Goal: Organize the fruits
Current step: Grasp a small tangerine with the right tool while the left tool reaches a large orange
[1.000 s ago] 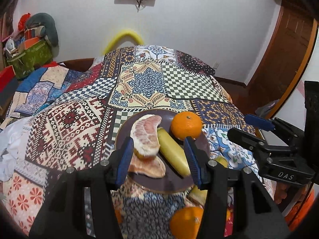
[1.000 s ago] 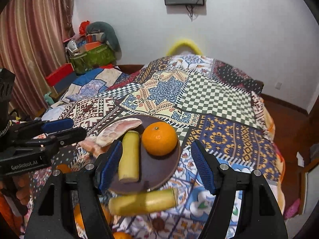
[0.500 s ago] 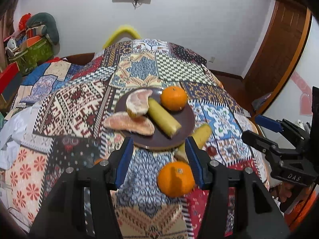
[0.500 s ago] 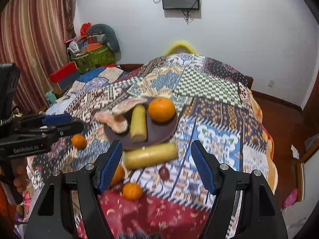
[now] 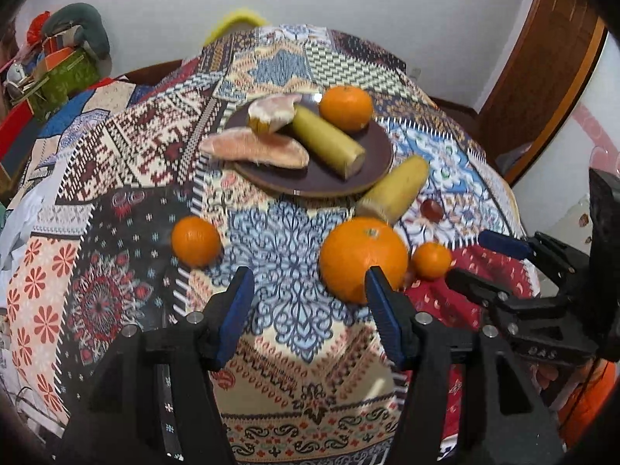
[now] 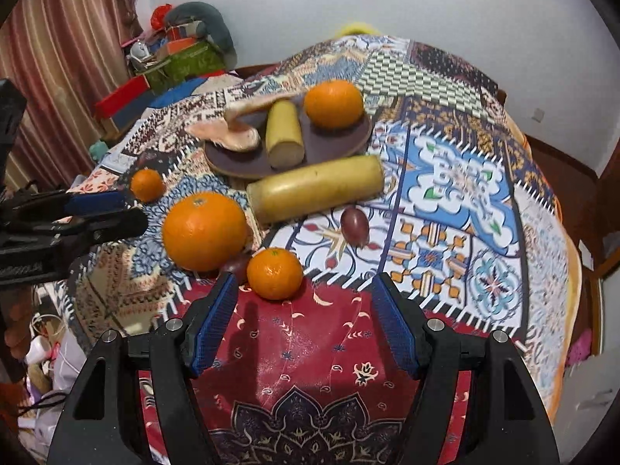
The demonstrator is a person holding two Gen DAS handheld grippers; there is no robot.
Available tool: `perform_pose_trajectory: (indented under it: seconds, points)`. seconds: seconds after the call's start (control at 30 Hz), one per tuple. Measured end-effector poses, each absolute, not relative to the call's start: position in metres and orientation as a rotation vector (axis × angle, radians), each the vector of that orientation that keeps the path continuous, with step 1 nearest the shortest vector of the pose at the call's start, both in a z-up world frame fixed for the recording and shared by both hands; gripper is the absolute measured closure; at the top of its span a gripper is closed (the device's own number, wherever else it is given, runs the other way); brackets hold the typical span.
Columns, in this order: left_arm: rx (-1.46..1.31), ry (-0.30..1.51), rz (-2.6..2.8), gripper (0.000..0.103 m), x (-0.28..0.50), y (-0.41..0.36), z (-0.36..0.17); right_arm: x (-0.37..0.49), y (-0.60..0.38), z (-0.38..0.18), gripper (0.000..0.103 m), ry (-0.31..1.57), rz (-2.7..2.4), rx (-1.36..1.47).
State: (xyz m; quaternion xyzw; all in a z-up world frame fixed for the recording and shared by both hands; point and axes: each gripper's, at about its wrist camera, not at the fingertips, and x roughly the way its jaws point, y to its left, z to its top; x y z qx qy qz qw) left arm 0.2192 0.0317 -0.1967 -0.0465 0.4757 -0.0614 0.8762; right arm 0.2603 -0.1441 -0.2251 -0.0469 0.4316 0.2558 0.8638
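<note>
A dark brown plate (image 5: 372, 143) (image 6: 348, 143) on the patterned cloth holds an orange (image 5: 346, 107), a yellow banana piece (image 5: 327, 145) and two pomelo segments (image 5: 255, 150). Off the plate lie a second banana piece (image 6: 316, 188), a large orange (image 5: 362, 257) (image 6: 204, 230), two small oranges (image 5: 195, 241) (image 6: 274, 273) and dark grapes (image 6: 353, 224). My left gripper (image 5: 310, 317) is open and empty, near the large orange. My right gripper (image 6: 302, 321) is open and empty, just short of a small orange.
The table is round and covered by a patchwork cloth (image 6: 465, 178). A cluttered pile of boxes and bags (image 6: 174, 58) stands at the back left by a curtain. A wooden door (image 5: 542, 58) is at the right. A yellow chair back (image 5: 236, 21) shows behind the table.
Both grippers have pulled back from the plate toward the table's near edge. The loose oranges, banana piece and grapes have come into view in front of them. Both stay open.
</note>
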Motion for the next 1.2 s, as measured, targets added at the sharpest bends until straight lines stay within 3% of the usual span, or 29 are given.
perform_pose_trajectory:
  seconds: [0.13, 0.43, 1.2]
  points:
    - [-0.113, 1.011, -0.132, 0.044, 0.218, 0.033, -0.204, 0.264, -0.142, -0.232, 0.038, 0.926, 0.552, -0.073]
    - [-0.149, 1.017, -0.164, 0.044, 0.225, 0.028, -0.204, 0.267, -0.136, -0.231, 0.072, 0.935, 0.633, -0.017]
    - [-0.102, 1.07, -0.202, 0.039, 0.26, -0.008, -0.223, 0.266, -0.181, -0.213, 0.073, 0.877, 0.553, 0.045]
